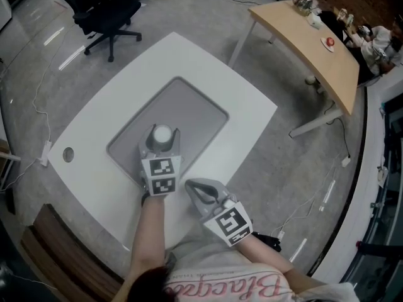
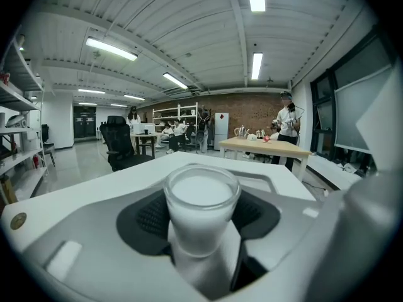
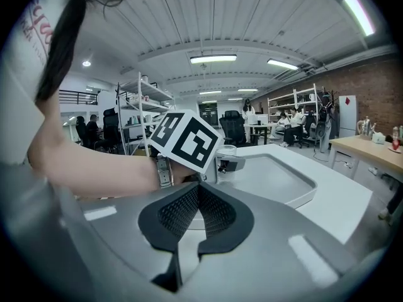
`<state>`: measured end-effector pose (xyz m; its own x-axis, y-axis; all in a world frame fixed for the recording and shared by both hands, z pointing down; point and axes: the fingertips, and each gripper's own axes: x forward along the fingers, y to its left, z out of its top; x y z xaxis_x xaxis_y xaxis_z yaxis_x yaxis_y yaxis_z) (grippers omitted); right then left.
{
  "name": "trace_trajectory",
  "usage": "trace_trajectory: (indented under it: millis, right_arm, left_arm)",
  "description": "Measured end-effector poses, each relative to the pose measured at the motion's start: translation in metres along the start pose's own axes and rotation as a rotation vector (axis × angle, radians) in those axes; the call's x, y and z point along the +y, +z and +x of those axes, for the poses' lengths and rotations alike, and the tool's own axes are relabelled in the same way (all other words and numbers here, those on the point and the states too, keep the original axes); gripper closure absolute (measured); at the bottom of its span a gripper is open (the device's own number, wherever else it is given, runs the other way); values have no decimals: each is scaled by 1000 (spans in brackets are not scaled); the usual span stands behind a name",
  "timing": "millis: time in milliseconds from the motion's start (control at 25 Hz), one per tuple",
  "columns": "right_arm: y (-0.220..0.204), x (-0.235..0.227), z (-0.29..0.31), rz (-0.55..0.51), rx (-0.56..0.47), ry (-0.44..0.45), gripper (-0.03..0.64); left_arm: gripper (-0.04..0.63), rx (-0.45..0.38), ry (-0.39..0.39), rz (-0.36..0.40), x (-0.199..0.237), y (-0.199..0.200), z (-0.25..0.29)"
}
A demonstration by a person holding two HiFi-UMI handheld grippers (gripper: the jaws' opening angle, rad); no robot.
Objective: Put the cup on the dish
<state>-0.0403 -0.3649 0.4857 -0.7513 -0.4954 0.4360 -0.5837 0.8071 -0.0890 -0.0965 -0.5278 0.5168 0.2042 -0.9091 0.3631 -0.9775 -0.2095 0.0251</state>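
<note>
A clear cup [image 1: 162, 134] with a white inside stands upright in the near part of the grey recessed tray [image 1: 195, 109] on the white table [image 1: 245, 109]. My left gripper [image 1: 162, 141] reaches over the tray's near rim, and its jaws close on the cup from both sides. In the left gripper view the cup [image 2: 201, 206] fills the gap between the black pads [image 2: 146, 218] of the left gripper [image 2: 201, 222]. My right gripper [image 1: 201, 188] hovers at the table's front edge, right of the left one, shut and empty. The right gripper [image 3: 198, 197] looks toward the cup [image 3: 227, 151] and the tray [image 3: 283, 182].
A round cable hole [image 1: 68, 154] sits near the table's left corner. A black office chair [image 1: 104, 11] stands on the floor behind the table. A wooden desk [image 1: 308, 43] with small items is at the far right. A wooden bench [image 1: 63, 257] lies at the lower left.
</note>
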Motion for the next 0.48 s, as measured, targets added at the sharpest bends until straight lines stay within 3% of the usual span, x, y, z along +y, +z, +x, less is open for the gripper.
trace_trajectory:
  millis: [480]
  right_arm:
    - [16,27,-26,-41,-82,-14,615]
  left_arm:
    - [336,-82,-23,58,-24,26,-74]
